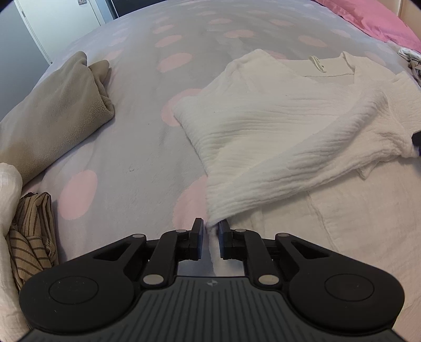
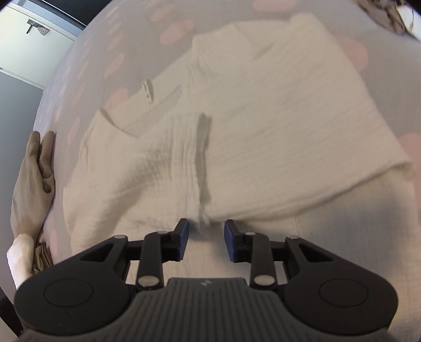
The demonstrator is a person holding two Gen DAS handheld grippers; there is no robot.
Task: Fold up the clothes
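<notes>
Mid-fold, judging by the layout: left gripper (image 1: 210, 231) pinches the cuff of the white top (image 1: 276, 126), its sleeve drawn across the body on the spotted bedspread (image 1: 131, 147). Right gripper (image 2: 205, 231) stands spread, nothing clamped, fabric just ahead. Next: lay the sleeve flat, release. Crinkled, soft, cream-white, label at the collar.

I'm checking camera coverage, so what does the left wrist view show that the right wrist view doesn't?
Only the left wrist view shows the left gripper pinching the white top's sleeve end, and a pink pillow. Only the right wrist view shows the right gripper, jaws apart over a sleeve end. Both show the white top, the folded beige fleece, the striped cloth and the dotted bedspread.
</notes>
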